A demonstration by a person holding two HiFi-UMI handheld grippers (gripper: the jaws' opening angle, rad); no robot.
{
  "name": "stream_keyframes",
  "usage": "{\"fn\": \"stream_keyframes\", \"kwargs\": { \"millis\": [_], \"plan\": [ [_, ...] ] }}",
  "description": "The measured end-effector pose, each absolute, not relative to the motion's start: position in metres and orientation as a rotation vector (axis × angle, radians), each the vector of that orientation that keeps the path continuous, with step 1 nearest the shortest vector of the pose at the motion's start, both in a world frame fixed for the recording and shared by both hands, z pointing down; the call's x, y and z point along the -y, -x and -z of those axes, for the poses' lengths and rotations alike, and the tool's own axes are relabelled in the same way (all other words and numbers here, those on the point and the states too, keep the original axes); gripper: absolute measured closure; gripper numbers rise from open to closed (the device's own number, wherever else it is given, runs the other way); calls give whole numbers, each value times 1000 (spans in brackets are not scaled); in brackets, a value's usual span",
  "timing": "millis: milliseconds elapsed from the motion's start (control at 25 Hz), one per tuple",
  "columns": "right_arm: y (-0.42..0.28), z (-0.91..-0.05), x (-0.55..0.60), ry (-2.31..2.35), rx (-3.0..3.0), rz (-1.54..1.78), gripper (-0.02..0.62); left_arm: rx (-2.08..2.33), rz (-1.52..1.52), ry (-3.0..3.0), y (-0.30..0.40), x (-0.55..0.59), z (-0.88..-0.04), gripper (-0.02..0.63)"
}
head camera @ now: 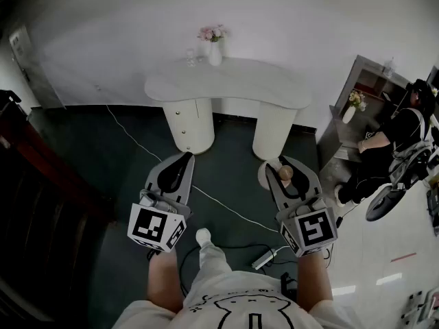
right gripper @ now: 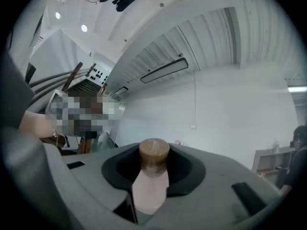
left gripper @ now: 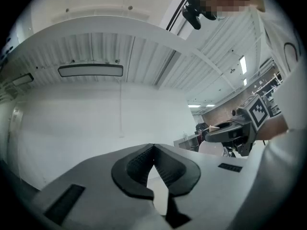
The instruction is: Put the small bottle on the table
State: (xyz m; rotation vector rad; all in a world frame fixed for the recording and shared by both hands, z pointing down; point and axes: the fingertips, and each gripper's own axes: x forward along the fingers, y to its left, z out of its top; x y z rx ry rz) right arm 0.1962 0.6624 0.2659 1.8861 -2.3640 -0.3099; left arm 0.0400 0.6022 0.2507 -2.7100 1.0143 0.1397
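A standing person is seen from above, with a gripper held out in each hand over a dark green floor (head camera: 103, 156). The left gripper (head camera: 183, 158) is empty: its jaws are pressed together at the tips, and nothing is caught between them. The right gripper (head camera: 286, 164) is closed on a small bottle (head camera: 285, 174), which is pinched upright between the jaws. The bottle's pale body and round brown stopper are seen close up in the right gripper view (right gripper: 152, 176).

The bottle is held in the air in front of the person, well apart from the white table (head camera: 254, 88). The table is set against a white wall, and its curved top is carried on two round pedestals. A white vase (head camera: 215, 53) of pink flowers (head camera: 212, 33) is placed at the back of the tabletop.

A white cable (head camera: 130, 134) is trailed across the floor, and a power strip (head camera: 264, 258) is laid near the person's feet. A second person (head camera: 391, 142) is seated at the far right.
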Motion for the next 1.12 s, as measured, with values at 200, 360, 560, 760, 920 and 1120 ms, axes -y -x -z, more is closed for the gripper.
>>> {"fn": "stream_keyframes", "kwargs": {
  "millis": [200,360,560,760,920,1120],
  "plan": [
    [-203,-270,-651,-1893,2365,299,476,-1024,-129,2704,-43,-592,-253,601],
    [-202,-273,-627,-1887,2371,286,476,-1032,-128,2713,-41,-568,-257,601],
    [-195,-272,-592,-1859,2428,269,476,-1050,-134,2711,-36,-534,-257,601],
    [-181,-278,-541,-1816,2438,278,476,-1091,-126,2705,-21,-487,-264,601],
    [-171,-280,-491,-1784,2449,263,476,-1137,-125,2704,-6,-438,-267,601],
    [-160,-282,-417,-1765,2444,232,476,-1169,-136,2730,6,-364,-272,601]
  ]
}}
